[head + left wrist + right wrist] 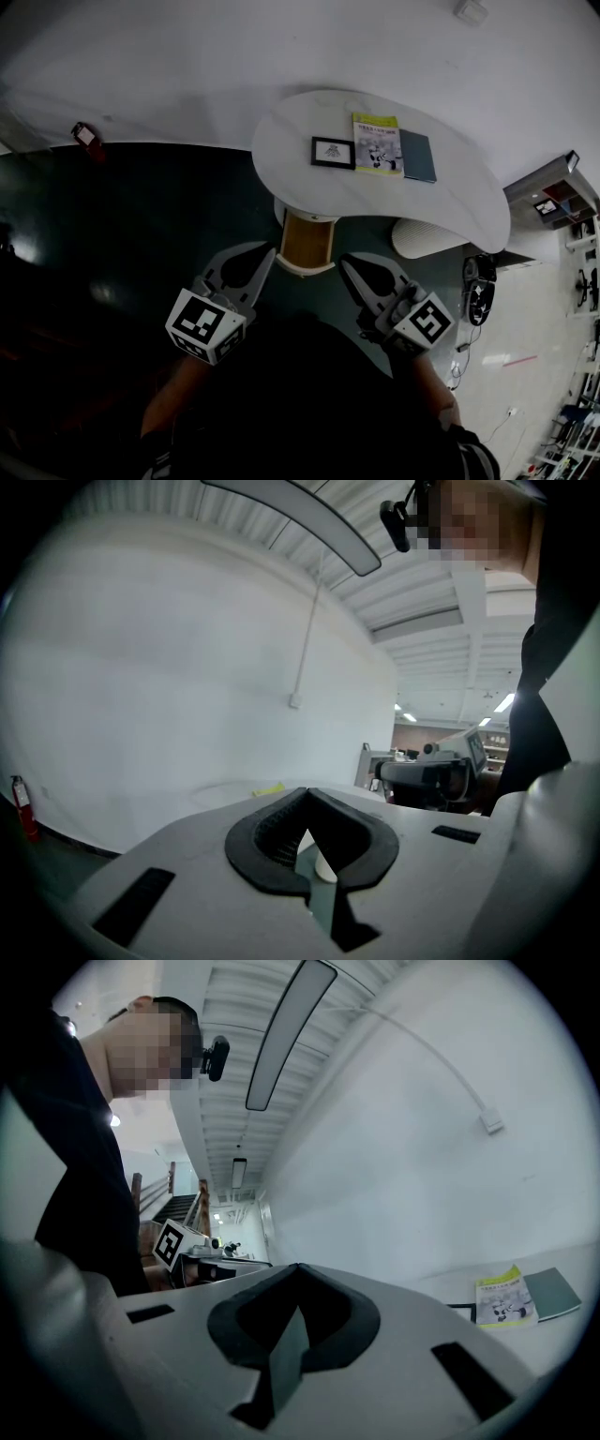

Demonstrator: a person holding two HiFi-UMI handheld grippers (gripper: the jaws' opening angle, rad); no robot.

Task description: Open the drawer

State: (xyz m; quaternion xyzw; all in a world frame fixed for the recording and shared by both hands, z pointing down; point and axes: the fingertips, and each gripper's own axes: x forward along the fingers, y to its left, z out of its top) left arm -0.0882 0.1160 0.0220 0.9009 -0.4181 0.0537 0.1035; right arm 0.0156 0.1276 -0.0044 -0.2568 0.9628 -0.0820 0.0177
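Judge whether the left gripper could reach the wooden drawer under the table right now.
Probably yes: the left gripper hangs near the drawer, nothing between them, though its jaws are shut.

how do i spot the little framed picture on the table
Find the white curved table by the wall. Three flat things lie in a row on it; the framed picture is the leftmost, black-framed, beside a yellow-green booklet and a dark grey book.

Grey L gripper, R gripper; b/w marker cubes; dark top
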